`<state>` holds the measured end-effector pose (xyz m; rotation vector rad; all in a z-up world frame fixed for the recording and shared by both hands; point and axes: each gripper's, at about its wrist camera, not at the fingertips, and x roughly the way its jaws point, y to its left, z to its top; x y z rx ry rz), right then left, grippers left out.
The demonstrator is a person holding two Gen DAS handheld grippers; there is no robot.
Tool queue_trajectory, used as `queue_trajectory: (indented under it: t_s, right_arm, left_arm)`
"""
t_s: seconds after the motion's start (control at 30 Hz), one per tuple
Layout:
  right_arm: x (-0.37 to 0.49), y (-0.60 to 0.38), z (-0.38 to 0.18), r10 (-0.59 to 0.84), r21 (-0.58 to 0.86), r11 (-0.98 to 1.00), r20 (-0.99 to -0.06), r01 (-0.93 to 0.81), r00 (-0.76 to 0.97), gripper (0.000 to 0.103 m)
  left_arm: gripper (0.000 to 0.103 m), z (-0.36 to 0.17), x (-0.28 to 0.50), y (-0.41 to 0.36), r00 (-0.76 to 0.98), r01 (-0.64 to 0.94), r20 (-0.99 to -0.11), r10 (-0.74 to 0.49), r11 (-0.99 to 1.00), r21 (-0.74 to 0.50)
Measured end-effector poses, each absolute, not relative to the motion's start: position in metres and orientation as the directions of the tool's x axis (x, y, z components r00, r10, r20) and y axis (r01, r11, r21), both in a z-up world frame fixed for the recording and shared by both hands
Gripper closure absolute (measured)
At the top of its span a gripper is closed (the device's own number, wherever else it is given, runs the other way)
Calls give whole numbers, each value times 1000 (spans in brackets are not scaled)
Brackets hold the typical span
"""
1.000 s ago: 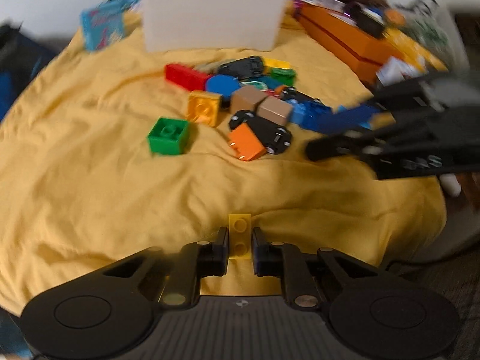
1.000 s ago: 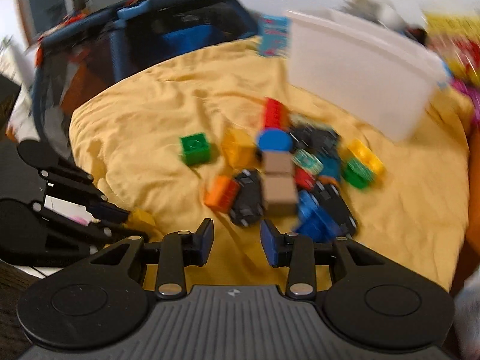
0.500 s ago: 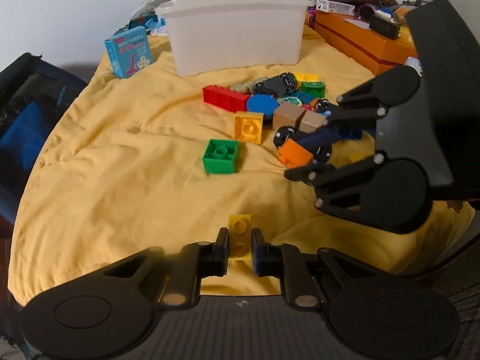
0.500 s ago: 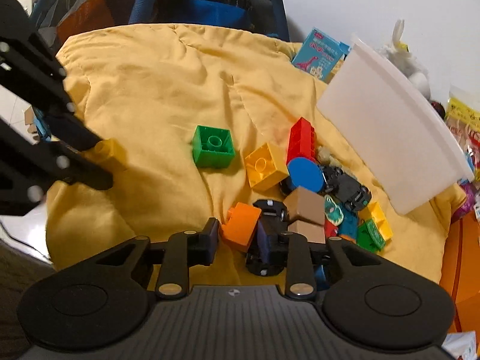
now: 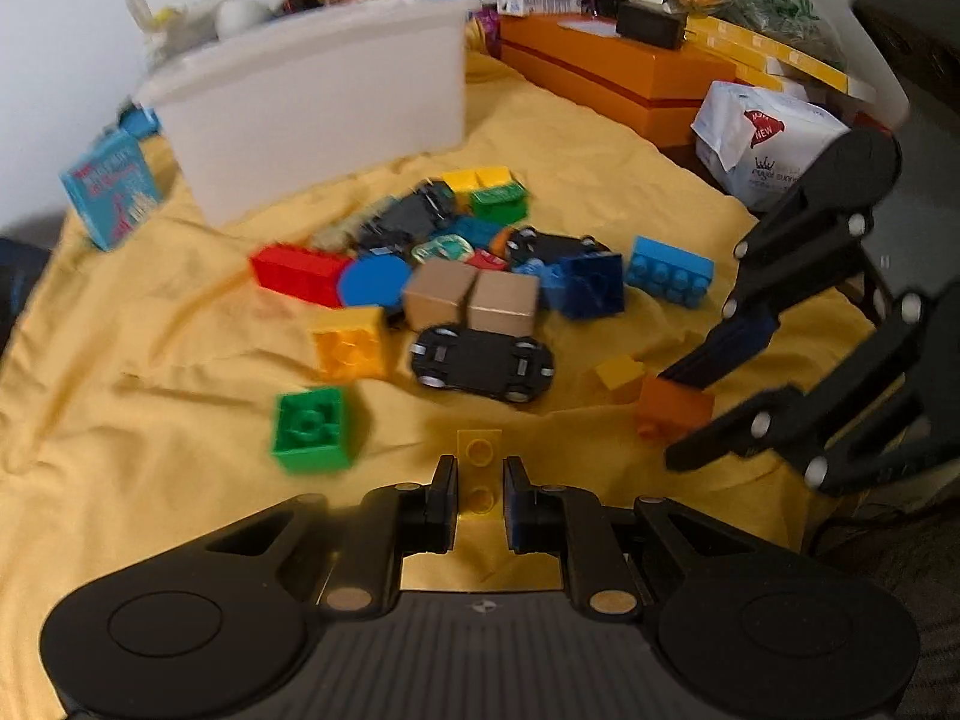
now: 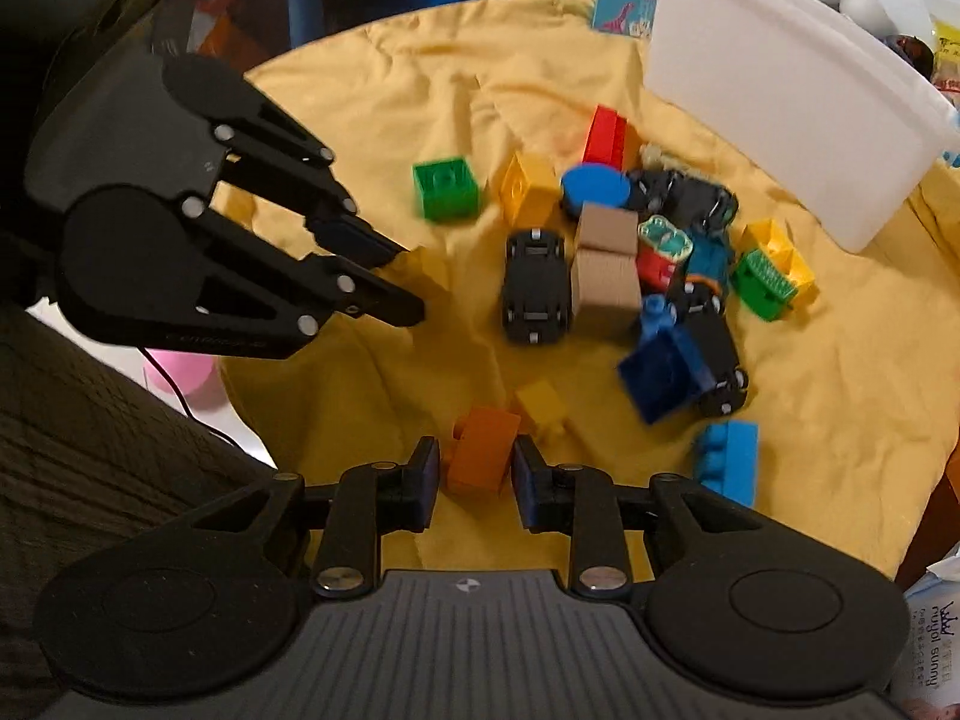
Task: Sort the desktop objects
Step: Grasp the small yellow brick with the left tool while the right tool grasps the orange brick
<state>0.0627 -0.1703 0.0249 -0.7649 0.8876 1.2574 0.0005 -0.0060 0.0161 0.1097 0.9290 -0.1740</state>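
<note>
Across a rumpled yellow cloth (image 5: pixel 150 480) lie glossy studded plastic bricks before a smooth white tub (image 5: pixel 312 102). Left gripper (image 5: pixel 479 483) pinches a thin yellow plate (image 5: pixel 478 468); right gripper (image 6: pixel 470 471) clamps an orange brick (image 6: pixel 480 450) beside the pile.

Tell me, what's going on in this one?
A person is sorting toy bricks and cars piled on a yellow cloth, using two hand-held grippers. The left hand-held gripper is clamped on a thin yellow brick. The right hand-held gripper has an orange brick between its fingers. The white bin stands behind the pile.
</note>
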Motion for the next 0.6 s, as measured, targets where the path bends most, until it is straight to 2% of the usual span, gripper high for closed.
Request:
queue_trajectory:
  t_s: [0.17, 0.3, 0.6]
  right_arm:
    - [66, -183, 24, 434, -127, 241, -873, -962, 224, 67]
    - [60, -191, 41, 525, -81, 245, -827, -966, 202, 69]
    - [62, -181, 19, 431, -144, 240, -870, -960, 238, 69]
  left_arm:
    - [85, 14, 0, -15, 586, 208, -808, -67, 976, 70]
    - [85, 23, -3, -15, 610, 201, -792, -43, 974, 102]
    - [82, 16, -1, -17, 590, 211, -807, -24, 970, 125]
